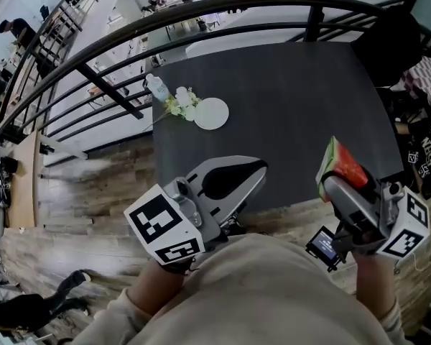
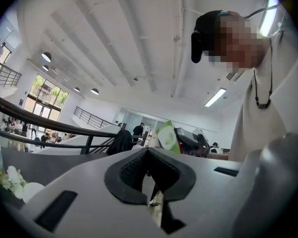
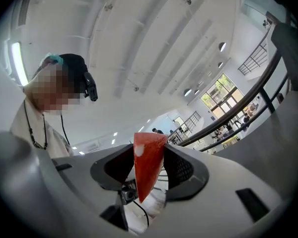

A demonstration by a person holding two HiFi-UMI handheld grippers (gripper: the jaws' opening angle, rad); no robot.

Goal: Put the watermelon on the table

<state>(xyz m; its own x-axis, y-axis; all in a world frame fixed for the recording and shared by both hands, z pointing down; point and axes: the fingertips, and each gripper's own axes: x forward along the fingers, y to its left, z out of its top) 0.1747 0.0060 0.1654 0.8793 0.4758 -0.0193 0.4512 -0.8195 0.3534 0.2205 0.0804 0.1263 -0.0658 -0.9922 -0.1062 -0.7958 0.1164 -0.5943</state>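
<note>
Dark grey square tabletop (image 1: pixel 294 77) fills the frame's centre, with a black metal railing (image 1: pixel 201 20) curving behind it. At its upper left corner a clear plastic bottle (image 1: pixel 156 87), a sprig of white flowers (image 1: pixel 181 103) and a round white plate (image 1: pixel 211 113) sit bunched together, leaving the rest bare for a put-down. Lower left, the left gripper (image 1: pixel 258 167) has its jaws together on nothing, apparently just along for the ride. Lower right, the right gripper (image 1: pixel 343 184) clamps a red wedge of watermelon with green rind (image 1: pixel 339 160) in the air near the table's near right corner, rind outward, not yet set down.
</note>
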